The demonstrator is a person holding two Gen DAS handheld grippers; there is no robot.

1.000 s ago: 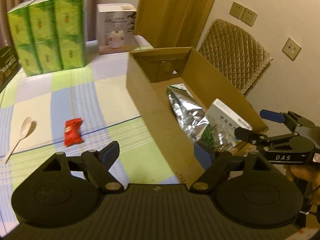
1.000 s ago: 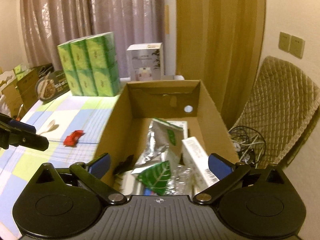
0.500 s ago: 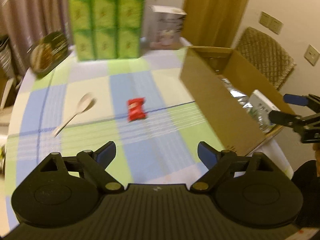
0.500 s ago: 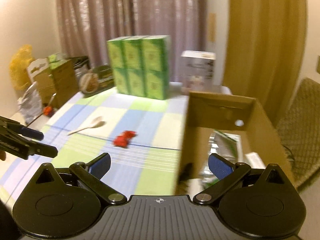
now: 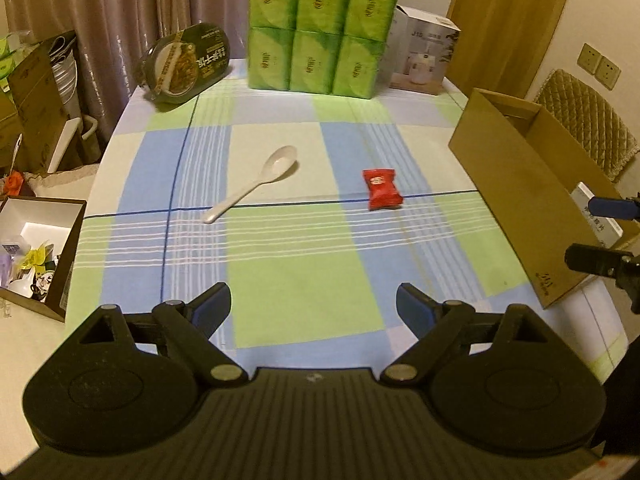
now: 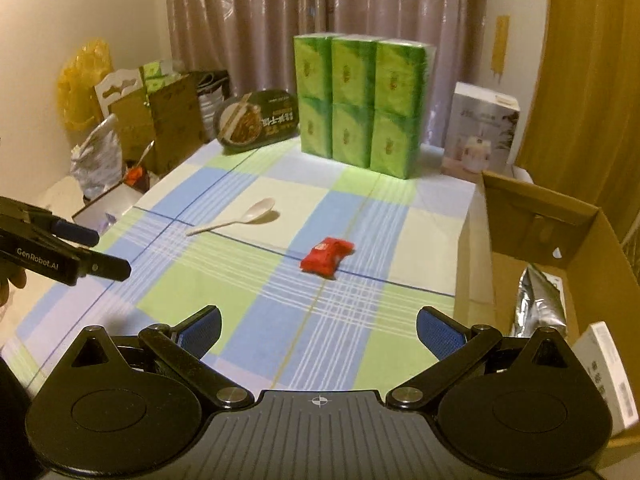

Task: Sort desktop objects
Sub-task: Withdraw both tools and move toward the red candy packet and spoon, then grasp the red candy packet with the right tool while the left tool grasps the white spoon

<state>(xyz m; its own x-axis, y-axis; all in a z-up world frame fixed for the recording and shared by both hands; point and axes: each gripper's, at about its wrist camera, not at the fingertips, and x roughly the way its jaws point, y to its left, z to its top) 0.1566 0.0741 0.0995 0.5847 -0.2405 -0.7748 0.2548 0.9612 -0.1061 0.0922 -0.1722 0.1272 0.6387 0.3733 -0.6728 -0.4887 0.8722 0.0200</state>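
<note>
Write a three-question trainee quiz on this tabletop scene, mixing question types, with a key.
1. True or false: the red foil snack packet already lies inside the open brown cardboard box.
2. Multiple choice: the white plastic spoon lies A) in the box, B) on the checked tablecloth, C) between the left gripper jaws.
3. Fill in: both the left gripper and the right gripper have jaws that are ____ and hold nothing.

Key: 1 false, the packet lies on the cloth outside the box; 2 B; 3 open.
</note>
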